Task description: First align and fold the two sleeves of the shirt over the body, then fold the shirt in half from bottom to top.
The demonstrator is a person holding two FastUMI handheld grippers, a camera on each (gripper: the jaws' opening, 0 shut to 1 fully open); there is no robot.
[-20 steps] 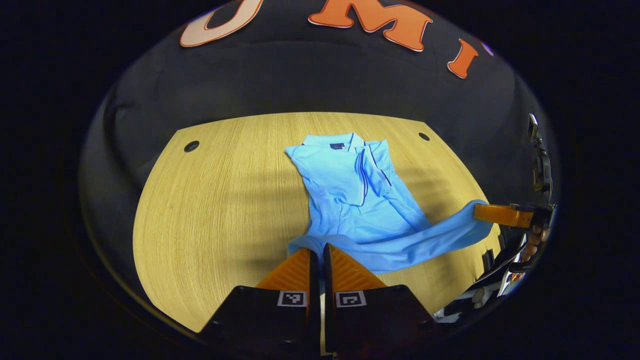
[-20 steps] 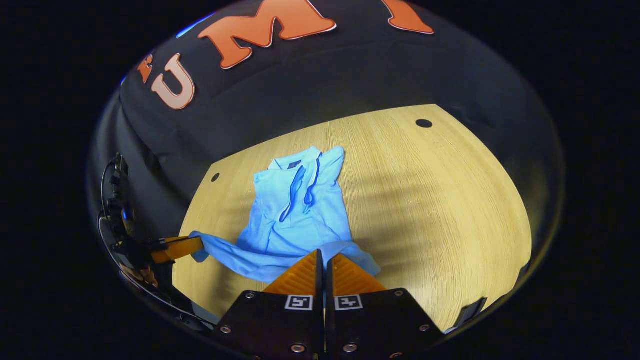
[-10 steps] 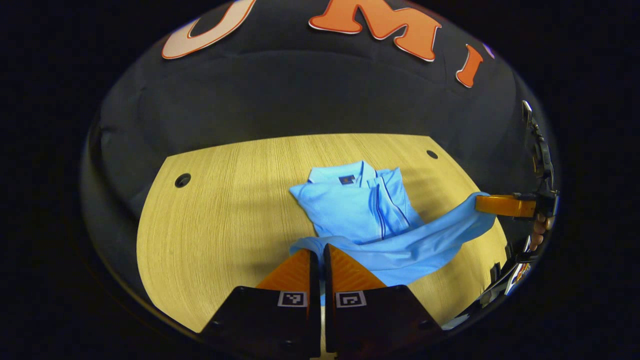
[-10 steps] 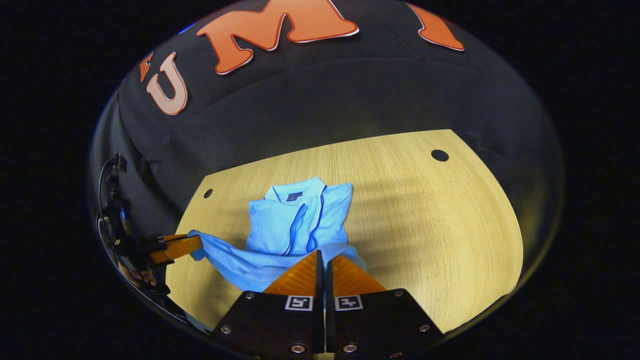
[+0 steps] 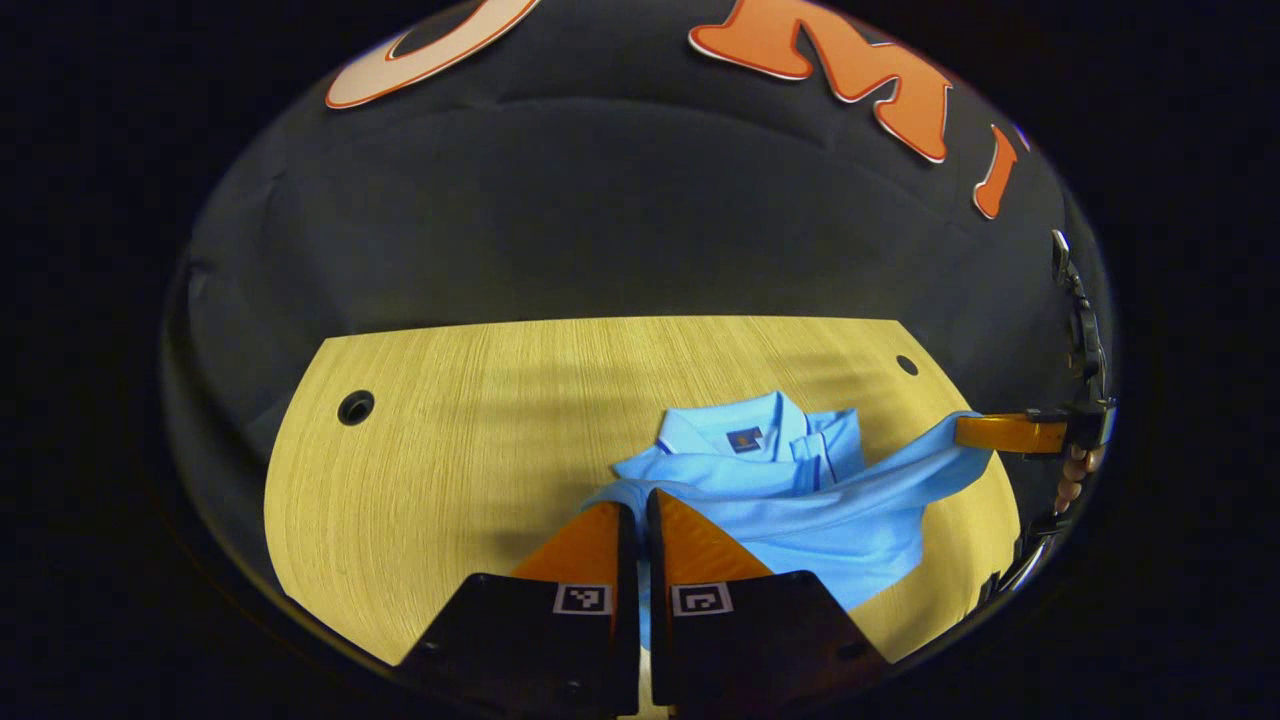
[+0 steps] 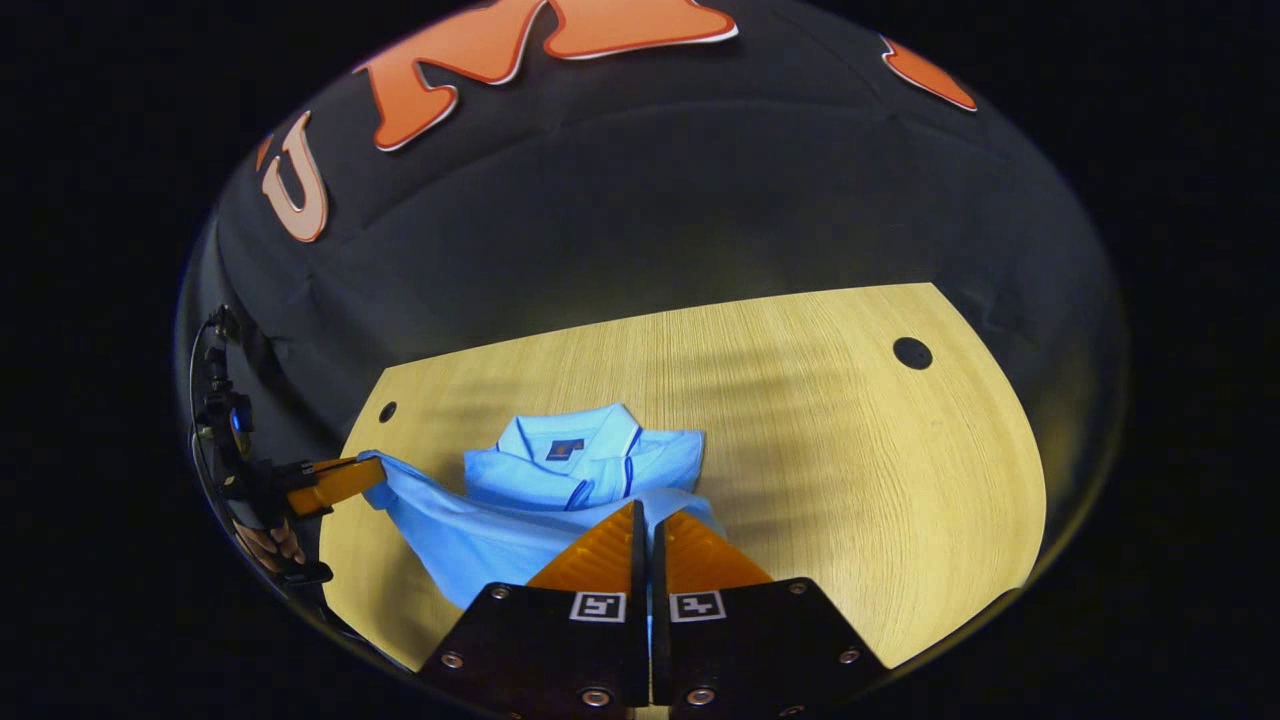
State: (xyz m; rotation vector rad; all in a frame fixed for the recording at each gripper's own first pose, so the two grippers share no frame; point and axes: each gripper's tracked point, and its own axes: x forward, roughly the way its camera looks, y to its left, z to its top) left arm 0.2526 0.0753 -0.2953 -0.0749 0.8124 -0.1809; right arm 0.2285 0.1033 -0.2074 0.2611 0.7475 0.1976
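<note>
A light blue polo shirt (image 5: 760,470) (image 6: 560,475) lies on the wooden table (image 5: 450,440) (image 6: 830,440), sleeves folded over the body and collar at the far end. Its bottom hem is lifted off the table and stretched between both grippers, hanging over the lower body. My left gripper (image 5: 633,512) is shut on one hem corner; it also appears at the left of the right gripper view (image 6: 350,475). My right gripper (image 6: 646,512) is shut on the other hem corner; it appears far right in the left gripper view (image 5: 975,432), held by a hand (image 5: 1075,475).
The table has round holes near its far corners (image 5: 355,407) (image 5: 907,365) (image 6: 912,352) (image 6: 387,411). Black cloth wall stands behind the table. Bare tabletop lies left of the shirt in the left gripper view and right of it in the right gripper view.
Both grippers have carried the hem forward toward the collar. The lifted fabric now covers most of the shirt's lower body, and the collar sits much nearer the fingertips.
</note>
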